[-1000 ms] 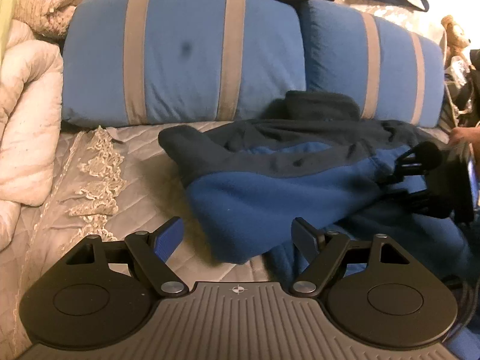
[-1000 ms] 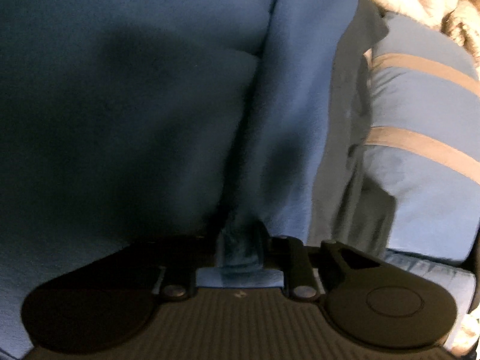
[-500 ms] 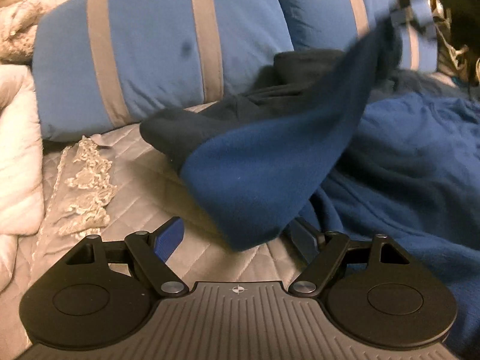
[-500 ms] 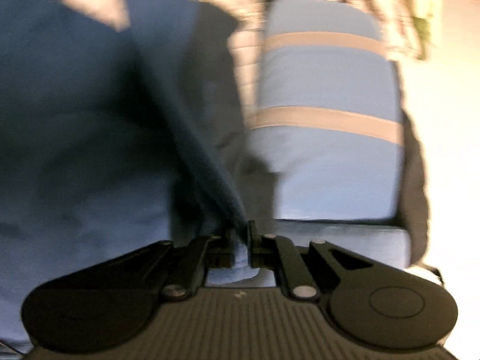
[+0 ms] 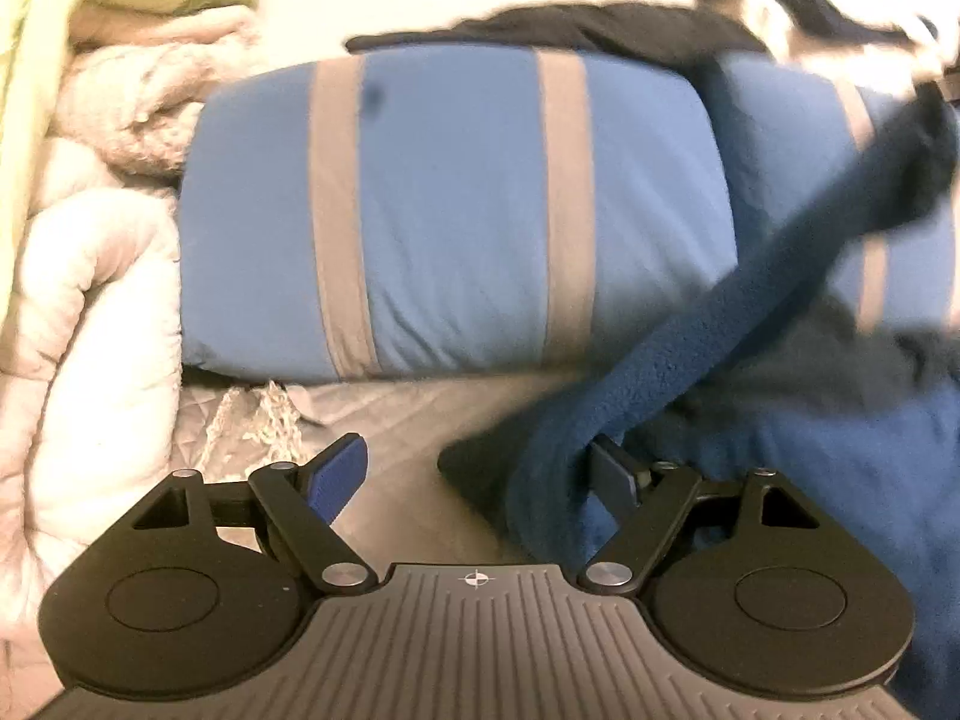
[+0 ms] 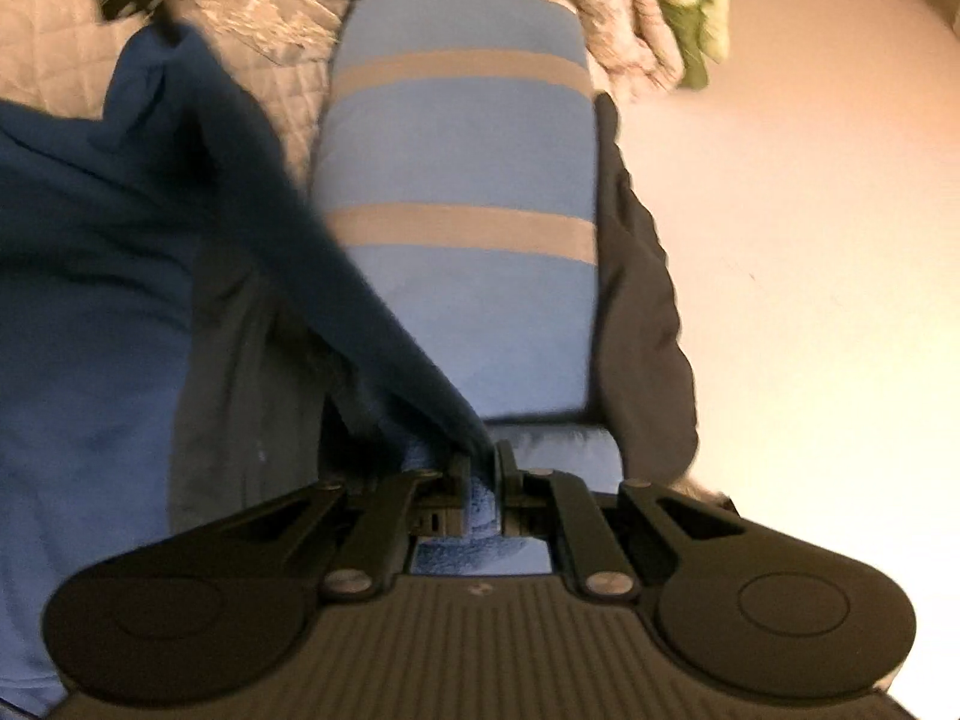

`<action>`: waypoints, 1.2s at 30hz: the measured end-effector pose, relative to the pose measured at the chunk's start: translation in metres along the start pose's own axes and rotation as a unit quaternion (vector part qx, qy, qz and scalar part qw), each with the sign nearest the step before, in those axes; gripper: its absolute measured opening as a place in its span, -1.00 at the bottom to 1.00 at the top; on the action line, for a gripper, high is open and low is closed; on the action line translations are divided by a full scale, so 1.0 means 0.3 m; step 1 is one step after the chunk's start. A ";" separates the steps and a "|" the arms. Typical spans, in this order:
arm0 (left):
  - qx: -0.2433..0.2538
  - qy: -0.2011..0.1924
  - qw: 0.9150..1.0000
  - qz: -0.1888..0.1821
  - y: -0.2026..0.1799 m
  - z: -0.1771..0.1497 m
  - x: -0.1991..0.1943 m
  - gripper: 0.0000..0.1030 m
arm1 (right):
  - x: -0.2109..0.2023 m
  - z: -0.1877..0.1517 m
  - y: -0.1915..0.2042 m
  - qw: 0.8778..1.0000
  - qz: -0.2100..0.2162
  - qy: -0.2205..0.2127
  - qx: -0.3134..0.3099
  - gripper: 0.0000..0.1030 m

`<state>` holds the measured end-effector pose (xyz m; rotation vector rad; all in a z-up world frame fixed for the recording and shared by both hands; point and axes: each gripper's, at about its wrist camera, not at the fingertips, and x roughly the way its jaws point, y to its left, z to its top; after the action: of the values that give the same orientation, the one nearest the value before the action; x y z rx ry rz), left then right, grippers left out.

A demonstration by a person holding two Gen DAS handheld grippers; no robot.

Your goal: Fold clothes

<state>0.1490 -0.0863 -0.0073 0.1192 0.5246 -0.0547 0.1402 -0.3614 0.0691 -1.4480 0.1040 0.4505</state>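
Note:
A blue fleece jacket (image 5: 852,456) with dark grey panels lies on the bed at the right of the left wrist view. One sleeve (image 5: 708,324) is pulled up taut toward the upper right, and its lower end hangs between the fingers of my left gripper (image 5: 474,474), against the right finger. The left jaws stand wide and do not press the cloth. In the right wrist view my right gripper (image 6: 483,468) is shut on a fold of the blue fleece (image 6: 474,492), and the jacket (image 6: 90,252) trails away to the left.
Blue pillows with tan stripes (image 5: 456,210) (image 6: 462,228) lean against the wall, with dark clothes (image 5: 576,24) on top. A cream duvet (image 5: 78,300) is heaped at the left. A grey quilted cover with lace trim (image 5: 372,408) lies in front of the pillows.
My right gripper has risen with the fleece pinched in it, stretching the sleeve up to the right. The left gripper has swung toward the pillows, and the sleeve's end now hangs between its fingers.

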 end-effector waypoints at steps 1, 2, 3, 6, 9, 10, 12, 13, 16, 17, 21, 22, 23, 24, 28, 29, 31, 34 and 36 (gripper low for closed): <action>-0.010 0.004 1.000 -0.023 0.005 0.005 0.000 0.54 | 0.012 -0.003 -0.012 1.000 -0.004 0.005 0.009 -0.88; -0.014 0.008 0.999 -0.041 0.004 0.002 -0.001 0.54 | 0.020 -0.003 -0.021 1.000 -0.010 0.011 0.015 -0.88; -0.013 0.010 0.998 -0.056 -0.003 -0.009 -0.003 0.54 | 0.030 -0.007 -0.029 1.000 -0.016 0.016 0.020 -0.88; 0.003 0.016 0.995 -0.100 -0.029 -0.075 -0.010 0.54 | 0.047 -0.023 -0.055 0.998 -0.032 0.030 0.035 -0.88; 0.034 0.040 0.991 -0.123 -0.063 -0.146 0.008 0.54 | 0.067 -0.032 -0.088 0.997 -0.049 0.037 0.048 -0.88; 0.044 0.046 0.990 -0.123 -0.074 -0.164 0.016 0.54 | 0.074 -0.034 -0.100 0.996 -0.053 0.039 0.053 -0.88; 0.057 0.057 0.990 -0.117 -0.093 -0.190 0.040 0.54 | 0.081 -0.038 -0.119 0.995 -0.060 0.042 0.061 -0.88; 0.063 0.063 0.990 -0.114 -0.102 -0.203 0.052 0.54 | 0.080 -0.041 -0.124 0.995 -0.063 0.044 0.064 -0.88; 0.063 0.070 0.989 -0.115 -0.117 -0.209 0.100 0.54 | 0.067 -0.048 -0.131 0.995 -0.066 0.047 0.062 -0.88; 0.060 0.074 0.989 -0.116 -0.122 -0.205 0.127 0.54 | 0.073 -0.045 -0.136 0.995 -0.066 0.048 0.061 -0.88; 0.064 0.091 0.990 -0.091 -0.127 -0.228 0.184 0.52 | 0.088 -0.047 -0.147 0.995 -0.067 0.054 0.058 -0.88; 0.064 0.095 0.990 -0.083 -0.124 -0.237 0.187 0.51 | 0.094 -0.051 -0.147 0.994 -0.067 0.056 0.058 -0.88; 0.065 0.099 0.990 -0.075 -0.121 -0.247 0.189 0.50 | 0.101 -0.056 -0.149 0.994 -0.068 0.059 0.058 -0.88; 0.070 0.102 0.990 -0.067 -0.116 -0.261 0.186 0.49 | 0.109 -0.063 -0.151 0.994 -0.068 0.062 0.058 -0.88; 0.096 0.086 0.990 -0.052 -0.090 -0.328 0.152 0.49 | 0.169 -0.104 -0.158 0.992 -0.074 0.082 0.067 -0.88; 0.098 0.081 0.991 -0.049 -0.087 -0.338 0.143 0.49 | 0.183 -0.113 -0.161 0.991 -0.077 0.087 0.073 -0.88; 0.109 0.073 0.990 -0.042 -0.095 -0.347 0.130 0.49 | 0.207 -0.131 -0.161 0.989 -0.081 0.097 0.082 -0.88; 0.161 0.056 0.985 -0.026 -0.129 -0.350 0.111 0.48 | 0.236 -0.151 -0.154 0.987 -0.084 0.110 0.084 -0.88; 0.184 0.053 0.981 -0.029 -0.145 -0.331 0.104 0.35 | 0.245 -0.159 -0.156 0.986 -0.084 0.114 0.091 -0.88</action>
<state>0.1232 -0.1174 -0.1126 0.4703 0.6198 -0.2028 0.2335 -0.3929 0.0816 -1.3112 0.2000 0.1317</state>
